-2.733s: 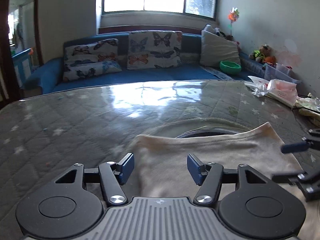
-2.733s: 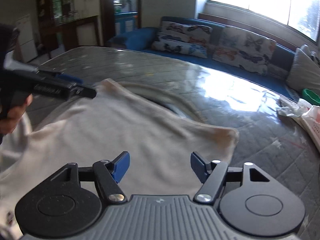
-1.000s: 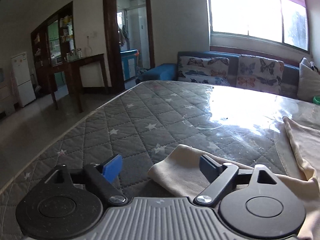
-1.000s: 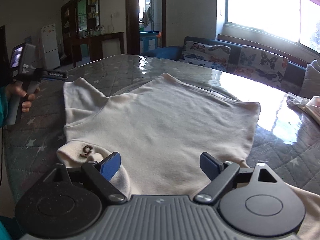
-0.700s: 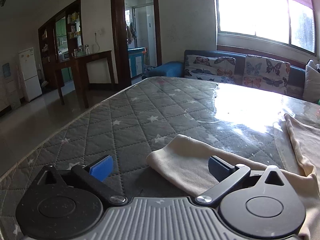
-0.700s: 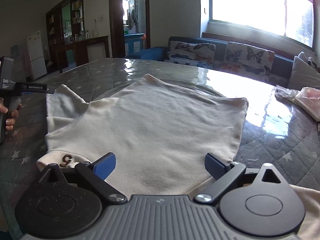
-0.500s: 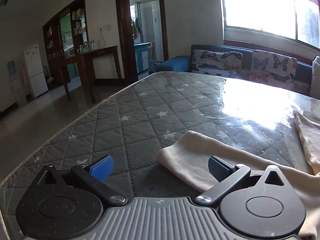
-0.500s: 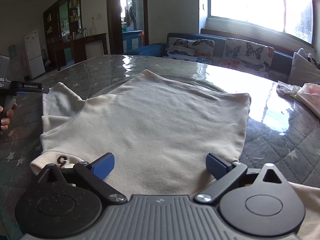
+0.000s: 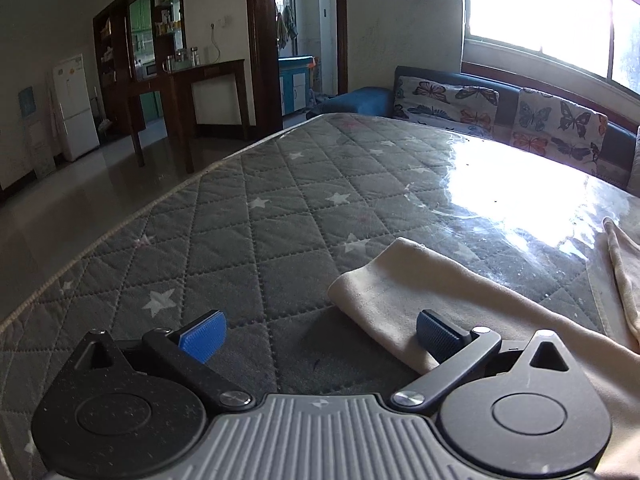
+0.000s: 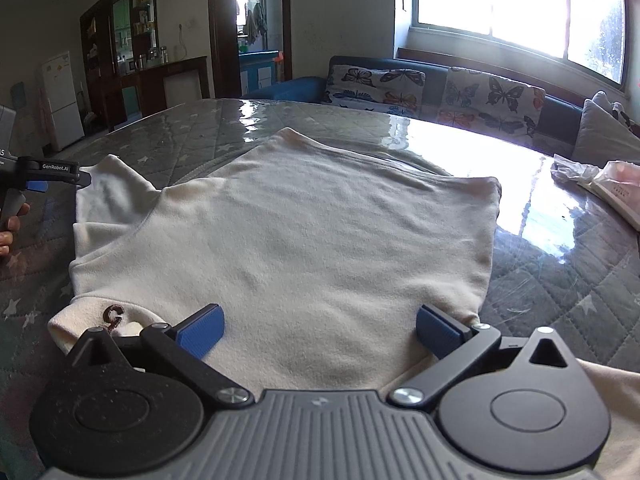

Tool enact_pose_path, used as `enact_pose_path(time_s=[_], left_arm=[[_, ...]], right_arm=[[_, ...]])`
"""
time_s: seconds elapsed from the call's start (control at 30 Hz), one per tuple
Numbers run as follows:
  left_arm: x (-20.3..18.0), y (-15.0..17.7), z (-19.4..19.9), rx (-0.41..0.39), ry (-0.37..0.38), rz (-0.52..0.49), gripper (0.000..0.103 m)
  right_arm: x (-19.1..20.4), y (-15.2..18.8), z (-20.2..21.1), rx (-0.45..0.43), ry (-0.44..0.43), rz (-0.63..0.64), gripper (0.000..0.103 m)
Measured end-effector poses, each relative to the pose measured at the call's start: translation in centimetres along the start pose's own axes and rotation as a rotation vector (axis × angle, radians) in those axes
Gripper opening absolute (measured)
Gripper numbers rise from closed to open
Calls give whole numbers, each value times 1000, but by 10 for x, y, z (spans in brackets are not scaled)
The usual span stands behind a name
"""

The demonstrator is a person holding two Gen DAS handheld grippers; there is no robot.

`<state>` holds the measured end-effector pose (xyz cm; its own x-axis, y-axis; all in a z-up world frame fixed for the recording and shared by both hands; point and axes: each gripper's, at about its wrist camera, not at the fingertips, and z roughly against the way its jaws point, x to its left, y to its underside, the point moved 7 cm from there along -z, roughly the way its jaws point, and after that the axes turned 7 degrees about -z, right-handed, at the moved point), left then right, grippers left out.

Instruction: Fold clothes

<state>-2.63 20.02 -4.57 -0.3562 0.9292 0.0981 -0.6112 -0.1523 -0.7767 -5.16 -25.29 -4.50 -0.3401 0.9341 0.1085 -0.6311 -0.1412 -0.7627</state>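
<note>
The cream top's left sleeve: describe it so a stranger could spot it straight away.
Start at the grey star-quilted mattress under clear plastic. On it lies a cream long-sleeved fleece top, spread flat. Its left sleeve is the flap that sticks out toward the dark wooden cabinets, just beside the left tool, on the far side from the pink packet.

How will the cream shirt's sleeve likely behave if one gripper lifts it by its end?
The sleeve lies flat and creased, so it will probably droop limply. The shirt looks thin, likely light. It rests on a glossy table cover, so it may slide.
</note>
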Motion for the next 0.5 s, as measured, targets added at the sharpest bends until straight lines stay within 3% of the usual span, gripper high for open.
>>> enact_pose_path(time_s=[0.5], left_arm=[[3,-3,-2,5,14,20,103]], right_arm=[[1,1,-1,2,2,1,103]])
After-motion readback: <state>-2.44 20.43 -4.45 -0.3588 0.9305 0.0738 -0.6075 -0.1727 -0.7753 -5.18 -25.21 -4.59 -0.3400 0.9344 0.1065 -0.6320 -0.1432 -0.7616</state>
